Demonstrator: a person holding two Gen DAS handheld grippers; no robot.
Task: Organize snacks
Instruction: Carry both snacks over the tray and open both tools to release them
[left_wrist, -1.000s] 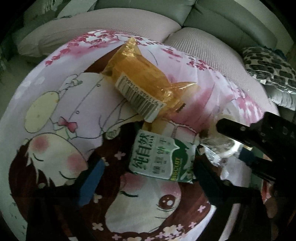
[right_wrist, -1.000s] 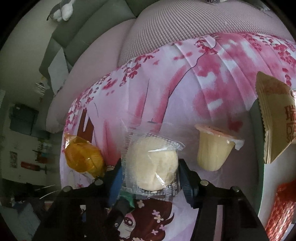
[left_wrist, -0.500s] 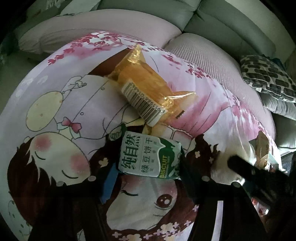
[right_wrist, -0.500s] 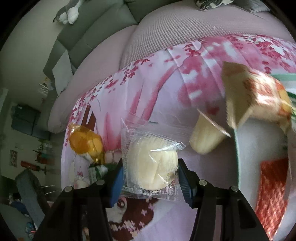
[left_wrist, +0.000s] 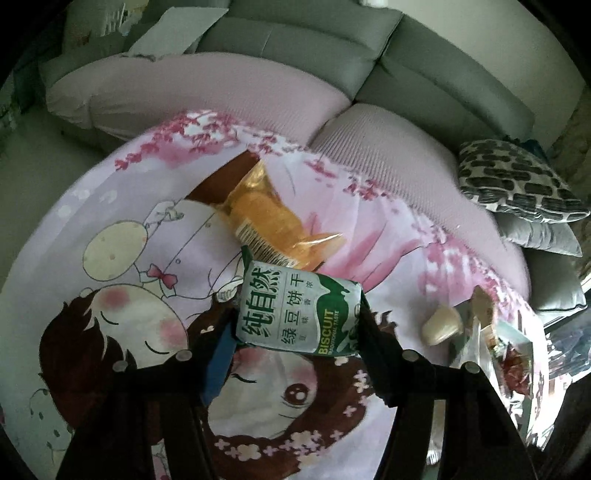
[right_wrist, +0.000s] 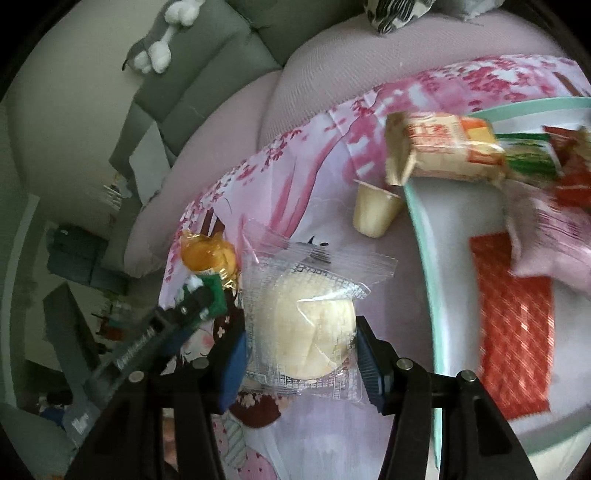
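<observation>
Glossy green biscuit pack (left_wrist: 299, 314) pinched in left tongs (left_wrist: 295, 332) | crinkly clear-wrapped round bun (right_wrist: 306, 332) clamped in right tongs (right_wrist: 299, 354)

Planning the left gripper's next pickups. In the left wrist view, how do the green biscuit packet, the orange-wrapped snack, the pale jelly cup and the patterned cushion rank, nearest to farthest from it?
1. Green biscuit packet: held between the left gripper fingers.
2. Orange-wrapped snack: just beyond the packet.
3. Pale jelly cup: off to the right, on the cloth.
4. Patterned cushion: far right, on the sofa.

Two grippers, each clamping one snack: one green biscuit packet (left_wrist: 299, 314), one clear-wrapped round cake (right_wrist: 308, 332). One orange-wrapped snack (left_wrist: 266, 218), one jelly cup (right_wrist: 375, 214), one tray (right_wrist: 424, 258) near the cloth's edge.
</observation>
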